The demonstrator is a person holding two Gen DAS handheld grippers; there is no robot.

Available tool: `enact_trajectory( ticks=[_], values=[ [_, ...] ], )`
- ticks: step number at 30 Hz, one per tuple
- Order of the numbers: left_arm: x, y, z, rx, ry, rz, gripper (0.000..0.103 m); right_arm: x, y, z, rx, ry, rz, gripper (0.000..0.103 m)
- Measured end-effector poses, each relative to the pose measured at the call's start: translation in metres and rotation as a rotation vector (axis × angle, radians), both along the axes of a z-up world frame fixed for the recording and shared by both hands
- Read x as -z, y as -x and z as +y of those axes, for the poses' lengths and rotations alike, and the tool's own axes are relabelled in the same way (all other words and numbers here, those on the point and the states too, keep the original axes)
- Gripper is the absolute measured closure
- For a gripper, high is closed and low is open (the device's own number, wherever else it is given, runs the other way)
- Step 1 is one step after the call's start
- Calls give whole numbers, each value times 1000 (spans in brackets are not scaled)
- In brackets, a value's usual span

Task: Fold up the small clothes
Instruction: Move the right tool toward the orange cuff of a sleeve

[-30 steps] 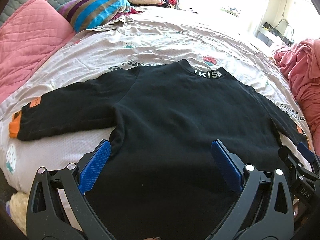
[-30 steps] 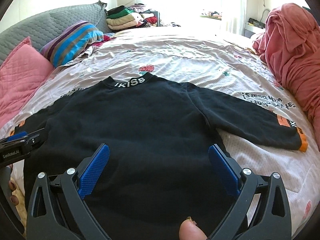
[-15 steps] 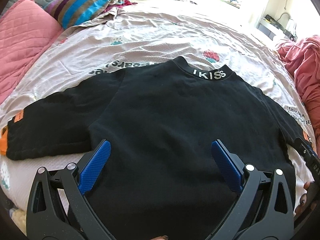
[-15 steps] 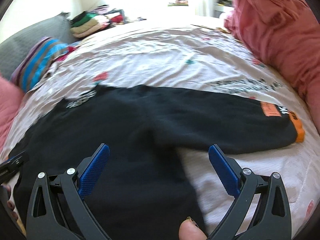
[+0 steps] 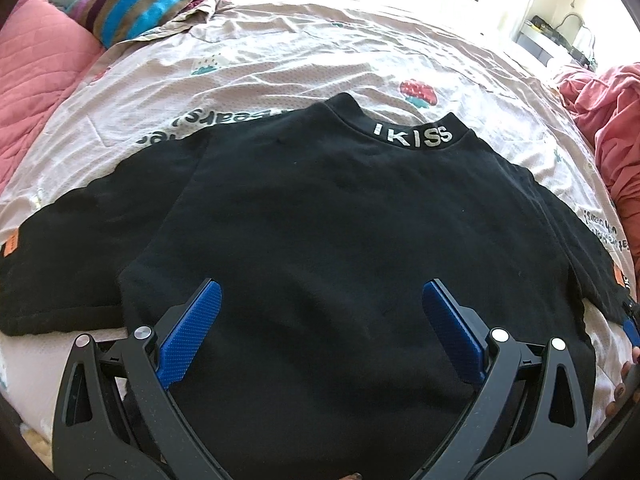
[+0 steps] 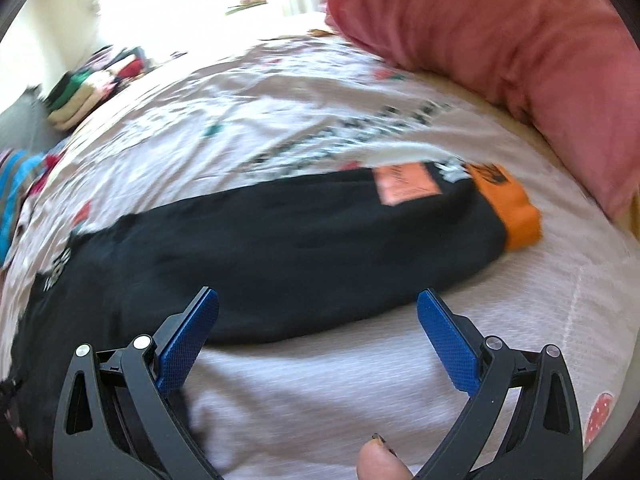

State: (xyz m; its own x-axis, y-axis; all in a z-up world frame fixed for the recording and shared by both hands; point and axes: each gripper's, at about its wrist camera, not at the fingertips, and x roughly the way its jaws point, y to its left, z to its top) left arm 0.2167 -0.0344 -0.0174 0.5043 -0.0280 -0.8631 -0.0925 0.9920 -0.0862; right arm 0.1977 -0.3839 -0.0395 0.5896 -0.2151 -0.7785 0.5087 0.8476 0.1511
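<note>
Black knit top [image 5: 340, 240] is lying limp and light on the bed [image 5: 320, 60]; both claws [image 5: 320, 334] [image 6: 318, 336] are gaping wide, empty; orange cuff [image 6: 508, 204] is likely offering firmest pinch.

Sweater [image 5: 352, 240] flat on bed [image 5: 320, 52], pillows [image 5: 44, 64] left.

Bare sheet [image 6: 360, 380] before the sleeve cuff [image 6: 512, 208]; pink bedding heap [image 6: 500, 40] crowding just beyond.
</note>
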Motion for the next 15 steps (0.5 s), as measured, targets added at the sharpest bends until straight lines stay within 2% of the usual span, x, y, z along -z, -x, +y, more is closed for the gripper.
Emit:
enact_trajectory(
  ticks=[7,15],
  values=[
    [4,-13,-10,5,-1,9,8,16,12,-52,171,-118,-21,4],
    [4,-19,-8,-8,8,4,8,23,9,-102,278,-240,-149,4]
  ],
)
